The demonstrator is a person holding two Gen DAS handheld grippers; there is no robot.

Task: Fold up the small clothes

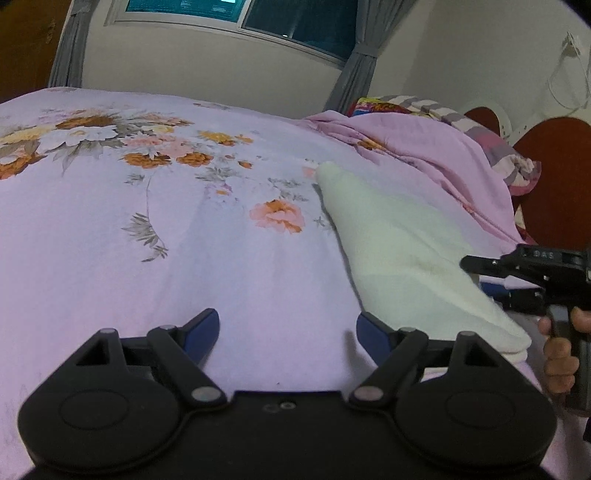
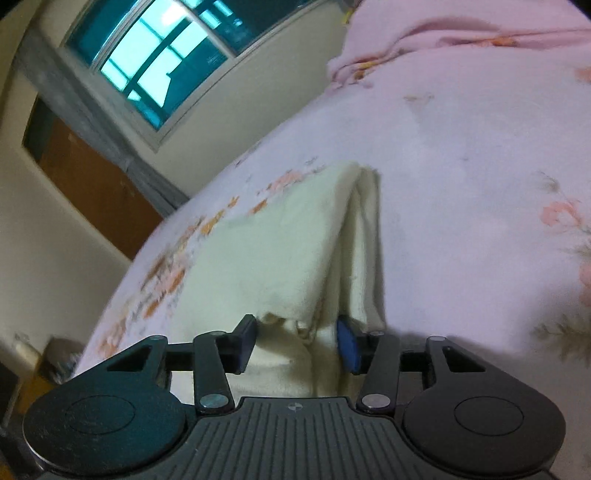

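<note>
A bed covered by a pale lilac flowered sheet (image 1: 155, 258) fills the room, with a rumpled quilt (image 1: 413, 155) heaped near a reddish headboard (image 1: 554, 177). Behind it, grey curtains (image 1: 354, 70) flank a window (image 1: 258, 18) in a cream wall (image 1: 207, 62). A brown panel, perhaps a door (image 2: 92, 184), stands beside the window.

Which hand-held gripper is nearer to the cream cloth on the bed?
Right. The right hand-held gripper has the cream cloth between its fingers; the left hand-held gripper is open over bare bedsheet beside it.

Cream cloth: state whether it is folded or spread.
Folded: the cream cloth lies as a narrow strip on the bedsheet, layered edges showing.
</note>
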